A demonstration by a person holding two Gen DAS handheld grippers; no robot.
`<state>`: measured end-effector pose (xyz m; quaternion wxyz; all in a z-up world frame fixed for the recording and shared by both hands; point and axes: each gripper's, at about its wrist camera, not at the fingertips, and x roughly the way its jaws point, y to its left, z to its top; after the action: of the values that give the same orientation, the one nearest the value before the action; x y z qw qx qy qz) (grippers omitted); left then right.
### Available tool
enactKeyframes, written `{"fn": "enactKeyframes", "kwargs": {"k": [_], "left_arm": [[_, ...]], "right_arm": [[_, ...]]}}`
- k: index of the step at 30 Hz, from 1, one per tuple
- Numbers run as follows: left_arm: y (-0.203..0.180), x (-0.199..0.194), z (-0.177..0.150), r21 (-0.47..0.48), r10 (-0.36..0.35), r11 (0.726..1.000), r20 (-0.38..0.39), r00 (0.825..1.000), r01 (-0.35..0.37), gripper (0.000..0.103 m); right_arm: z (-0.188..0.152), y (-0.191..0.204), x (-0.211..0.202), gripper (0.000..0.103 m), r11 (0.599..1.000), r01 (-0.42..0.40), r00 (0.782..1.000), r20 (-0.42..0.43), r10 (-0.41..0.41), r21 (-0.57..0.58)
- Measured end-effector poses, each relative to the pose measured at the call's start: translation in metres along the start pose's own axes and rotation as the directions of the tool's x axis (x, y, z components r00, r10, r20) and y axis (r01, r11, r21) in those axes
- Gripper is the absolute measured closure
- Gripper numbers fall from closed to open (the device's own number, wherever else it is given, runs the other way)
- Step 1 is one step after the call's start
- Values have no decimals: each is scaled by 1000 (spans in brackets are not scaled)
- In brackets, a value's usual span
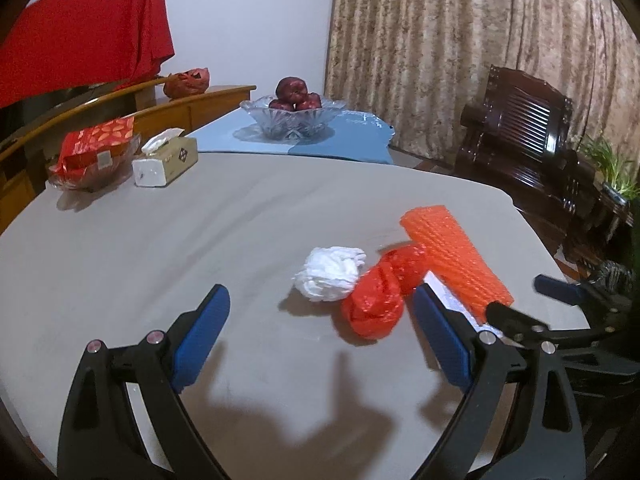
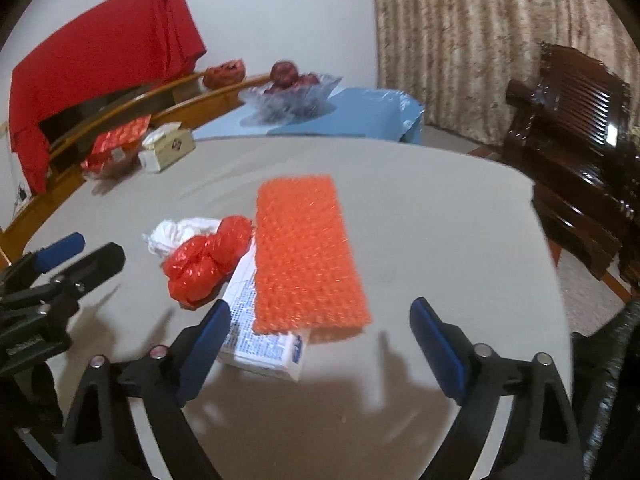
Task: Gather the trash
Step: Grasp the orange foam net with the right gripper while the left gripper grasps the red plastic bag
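On the grey table lie a crumpled white tissue [image 1: 330, 274] [image 2: 176, 234], a crumpled red plastic bag [image 1: 378, 294] [image 2: 208, 258], an orange bubble-wrap sheet [image 1: 454, 256] [image 2: 306, 254] and a white printed box [image 2: 264, 332] partly under the sheet. My left gripper [image 1: 320, 340] is open and empty, a little short of the tissue and red bag. My right gripper [image 2: 320, 344] is open and empty, just before the near edge of the orange sheet and the box. The right gripper also shows in the left wrist view [image 1: 520, 300], and the left gripper in the right wrist view [image 2: 80, 252].
At the table's far left stand a tissue box [image 1: 166, 158] and a red packet in a glass dish [image 1: 94, 150]. A glass bowl of apples [image 1: 294, 114] sits on a blue cloth behind. A dark wooden chair [image 1: 532, 148] stands to the right.
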<state>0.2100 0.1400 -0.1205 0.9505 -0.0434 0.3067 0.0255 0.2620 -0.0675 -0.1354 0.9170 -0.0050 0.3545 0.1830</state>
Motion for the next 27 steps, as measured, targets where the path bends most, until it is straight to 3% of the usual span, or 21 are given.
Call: {"fn": "enactKeyframes", "kwargs": {"k": [6, 8, 13, 17, 20, 24, 27], "left_arm": [[1, 10, -2, -18, -15, 1000, -19, 1000, 14, 17], [-4, 13, -2, -14, -25, 1000, -24, 999, 25, 17], [-15, 26, -2, -5, -44, 999, -45, 998, 44, 19], [-25, 39, -3, 5, -51, 999, -79, 996, 51, 26], [-32, 48, -5, 11, -55, 998, -103, 993, 56, 38], [-39, 60, -10, 20, -66, 997, -150, 986, 70, 63], [-41, 62, -12, 33, -56, 998, -154, 986, 61, 69]], "right_arm": [[0, 0, 17, 42, 999, -52, 998, -35, 52, 10], [2, 0, 17, 63, 996, -91, 995, -35, 91, 12], [4, -7, 13, 82, 991, -127, 991, -28, 128, 31], [2, -18, 9, 85, 991, -123, 992, -19, 124, 51], [0, -27, 5, 85, 991, -114, 993, -12, 115, 65], [-3, -38, -3, 85, 991, -102, 995, 0, 102, 88], [-6, -44, -11, 85, 990, -95, 995, 6, 95, 100]]}}
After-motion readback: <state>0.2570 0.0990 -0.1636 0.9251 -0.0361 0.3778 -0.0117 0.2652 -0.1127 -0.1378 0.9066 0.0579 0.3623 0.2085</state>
